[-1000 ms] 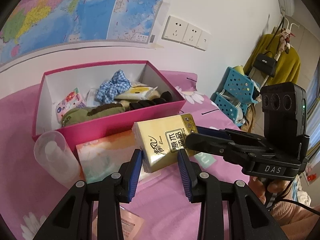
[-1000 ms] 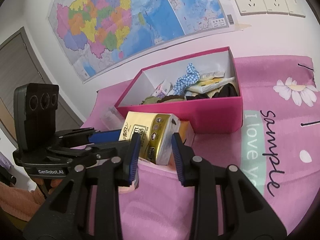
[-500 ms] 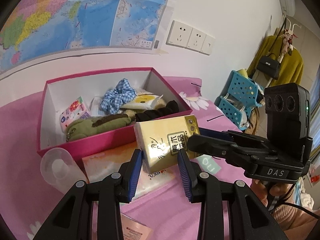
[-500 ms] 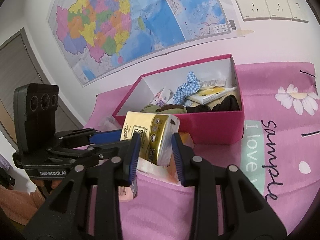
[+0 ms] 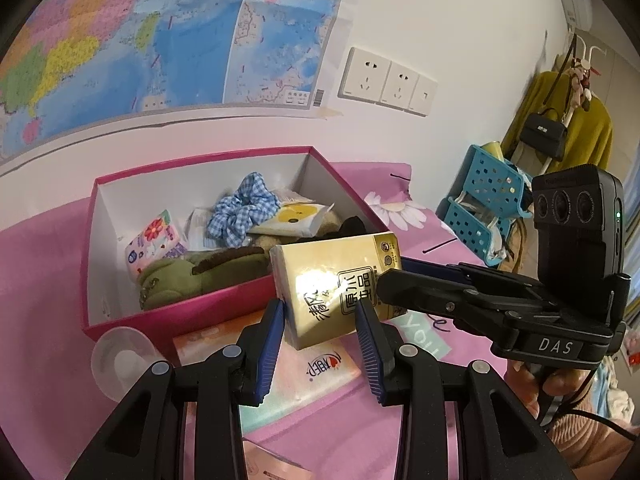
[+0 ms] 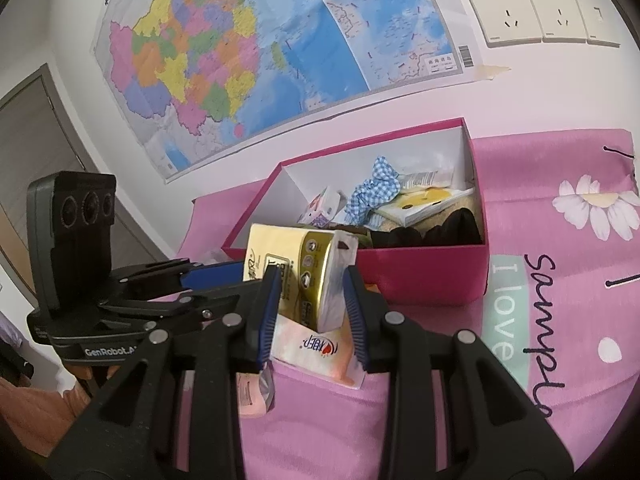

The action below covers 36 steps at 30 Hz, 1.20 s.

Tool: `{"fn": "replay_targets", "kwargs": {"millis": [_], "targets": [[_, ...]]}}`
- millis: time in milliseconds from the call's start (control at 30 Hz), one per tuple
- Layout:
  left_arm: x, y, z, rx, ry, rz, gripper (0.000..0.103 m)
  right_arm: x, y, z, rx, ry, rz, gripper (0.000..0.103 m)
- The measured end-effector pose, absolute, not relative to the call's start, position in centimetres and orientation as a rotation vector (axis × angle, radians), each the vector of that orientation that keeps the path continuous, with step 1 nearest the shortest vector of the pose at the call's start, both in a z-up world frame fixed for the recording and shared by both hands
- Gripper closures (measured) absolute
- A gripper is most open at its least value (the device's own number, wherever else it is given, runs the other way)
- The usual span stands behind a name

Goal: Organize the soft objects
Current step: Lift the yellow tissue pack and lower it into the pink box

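A gold tissue pack (image 5: 336, 284) is held in the air just in front of the pink box (image 5: 192, 312). My left gripper (image 5: 320, 332) is shut on its long sides and my right gripper (image 6: 310, 304) is shut on its end (image 6: 304, 276). The pink box (image 6: 424, 276) holds a blue checked scrunchie (image 5: 244, 216), a green plush (image 5: 200, 272), a floral tissue pack (image 5: 150, 240), a yellow-print pack (image 5: 292, 218) and something black (image 6: 440, 232).
An orange tissue pack (image 5: 316, 372) lies flat on the pink cloth (image 6: 440, 420) under the gold pack. A clear plastic cup (image 5: 120, 364) stands at the box's near left corner. A small pink packet (image 6: 252, 396) lies close by. A blue basket rack (image 5: 480, 216) stands to the right.
Both grippers have lifted the gold tissue pack off the orange pack and carried it up toward the box's front wall. The box looks farther below now.
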State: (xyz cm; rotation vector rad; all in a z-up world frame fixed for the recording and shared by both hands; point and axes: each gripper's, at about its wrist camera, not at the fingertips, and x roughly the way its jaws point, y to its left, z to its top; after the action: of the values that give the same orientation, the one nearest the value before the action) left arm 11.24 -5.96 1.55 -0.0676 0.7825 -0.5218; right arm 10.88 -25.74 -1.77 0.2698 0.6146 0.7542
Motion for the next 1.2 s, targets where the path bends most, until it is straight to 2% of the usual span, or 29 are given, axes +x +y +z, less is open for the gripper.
{"fn": "replay_targets", "kwargs": {"millis": [1200], "targets": [[18.1,-6.6,1.7,-0.09,0.832,-0.46,0.067,17.0,-25.4,-0.9,0.284,0.627,0.7,0.068]]}}
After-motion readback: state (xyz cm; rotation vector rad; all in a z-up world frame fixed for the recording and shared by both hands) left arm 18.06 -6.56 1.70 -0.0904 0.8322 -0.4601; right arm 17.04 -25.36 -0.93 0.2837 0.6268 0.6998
